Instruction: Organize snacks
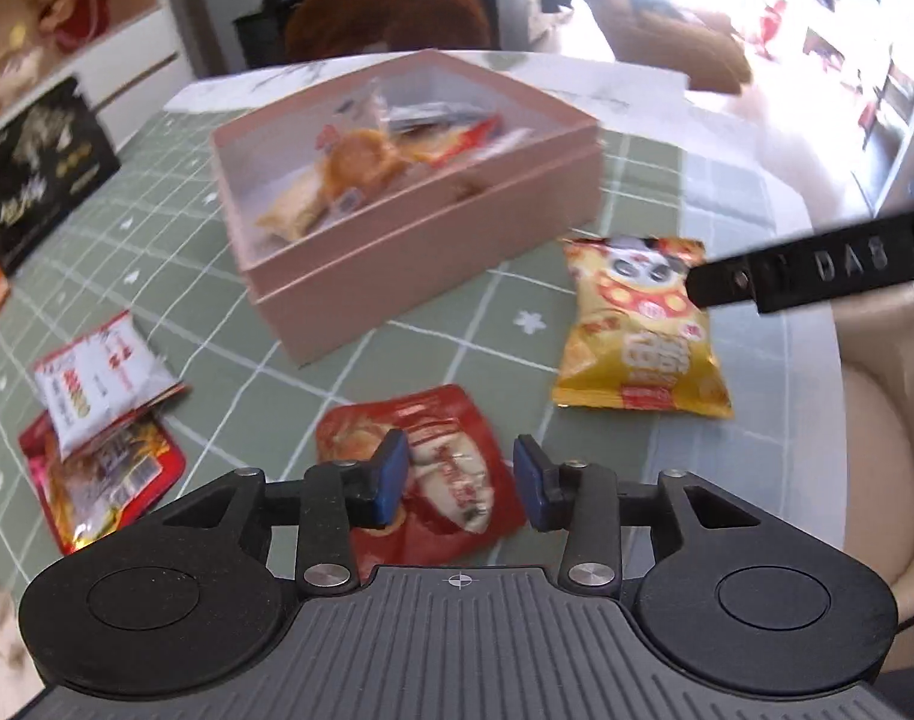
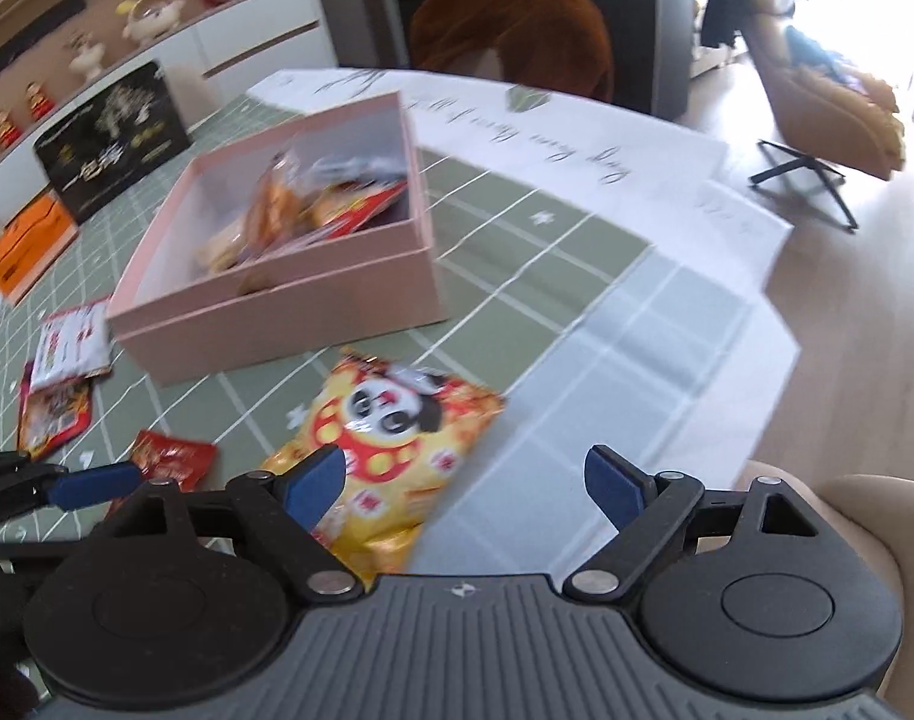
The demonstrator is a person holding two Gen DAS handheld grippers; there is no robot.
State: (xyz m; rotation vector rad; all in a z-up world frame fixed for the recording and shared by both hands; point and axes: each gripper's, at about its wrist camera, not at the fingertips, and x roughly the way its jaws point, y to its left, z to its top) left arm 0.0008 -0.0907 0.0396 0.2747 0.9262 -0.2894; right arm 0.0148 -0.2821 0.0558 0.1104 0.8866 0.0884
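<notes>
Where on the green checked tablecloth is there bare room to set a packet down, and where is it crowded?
Free: the green checked tablecloth right of the open pink cardboard box, up to the white paper sheet. Crowded: near the box's front, with the yellow panda snack bag, red foil packet and the red-and-white packets piled at the left.

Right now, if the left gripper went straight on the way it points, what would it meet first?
Most likely the red snack packet lying on the table: it shows between the open left gripper's fingers, though how far below is unclear.
</notes>
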